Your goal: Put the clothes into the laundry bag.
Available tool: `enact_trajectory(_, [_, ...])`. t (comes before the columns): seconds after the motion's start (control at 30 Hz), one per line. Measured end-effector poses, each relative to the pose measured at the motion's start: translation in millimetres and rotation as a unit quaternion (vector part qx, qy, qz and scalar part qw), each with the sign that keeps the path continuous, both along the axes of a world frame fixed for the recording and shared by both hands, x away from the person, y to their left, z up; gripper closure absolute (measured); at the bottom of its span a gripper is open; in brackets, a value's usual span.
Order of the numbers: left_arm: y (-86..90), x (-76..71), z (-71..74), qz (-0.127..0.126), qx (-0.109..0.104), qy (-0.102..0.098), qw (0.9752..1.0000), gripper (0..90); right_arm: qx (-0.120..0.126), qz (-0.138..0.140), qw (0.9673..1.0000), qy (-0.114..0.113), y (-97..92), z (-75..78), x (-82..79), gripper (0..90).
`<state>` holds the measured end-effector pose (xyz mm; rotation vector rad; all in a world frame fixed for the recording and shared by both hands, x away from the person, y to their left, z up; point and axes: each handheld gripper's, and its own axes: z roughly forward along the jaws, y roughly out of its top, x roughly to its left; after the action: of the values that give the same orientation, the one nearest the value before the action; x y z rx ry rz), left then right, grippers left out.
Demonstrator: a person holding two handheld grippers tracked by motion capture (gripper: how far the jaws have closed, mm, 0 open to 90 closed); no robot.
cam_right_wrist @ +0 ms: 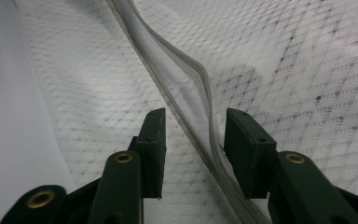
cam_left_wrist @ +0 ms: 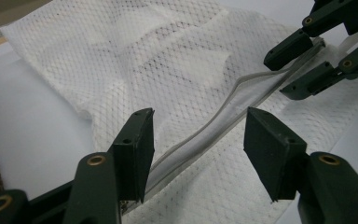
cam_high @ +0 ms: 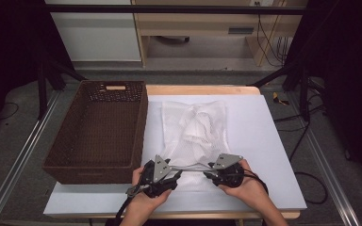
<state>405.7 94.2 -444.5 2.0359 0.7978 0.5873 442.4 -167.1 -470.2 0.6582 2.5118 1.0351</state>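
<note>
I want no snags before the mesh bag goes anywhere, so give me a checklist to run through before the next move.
1. Left gripper off the zipper strip: ok, fingers apart, strip loose between them.
2. Right gripper released: ok, fingers apart either side of the strip.
3. Mesh bag lying flat on the white mat: ok.
4. Zipper fully shut: cannot tell.
5. Basket has room: ok, nothing visible inside.
6. Gripper cables off the bag: cannot tell.
</note>
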Motion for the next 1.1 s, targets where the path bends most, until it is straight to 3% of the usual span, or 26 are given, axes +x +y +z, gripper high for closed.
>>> enact_trajectory(0.17, [-0.3,-0.6,1.5,0.001,-0.008,-0.003,1.0,38.0,0.009,0.005,0.9999,-0.003,-3.1,3.0,-4.9,46.9])
enact_trajectory(0.47, [1.1,1.9,5.0,0.014,-0.04,0.015,0.999,20.2,0.057,-0.037,0.9972,-0.032,-21.3,18.0,-4.2,22.1])
enact_trajectory(0.67, [2.0,0.6,11.5,0.011,-0.051,0.011,0.9986,17.2,0.099,-0.083,0.9903,-0.051,-35.9,28.2,0.3,13.8])
enact_trajectory(1.0, [7.8,-0.7,25.1,0.01,-0.074,0.006,0.9972,12.0,0.136,-0.159,0.9748,-0.078,-53.6,36.2,5.0,7.3])
enact_trajectory(1.1, [9.6,-0.3,26.1,0.011,-0.08,0.01,0.9967,11.5,0.142,-0.17,0.9718,-0.079,-57.2,37.0,5.7,7.0])
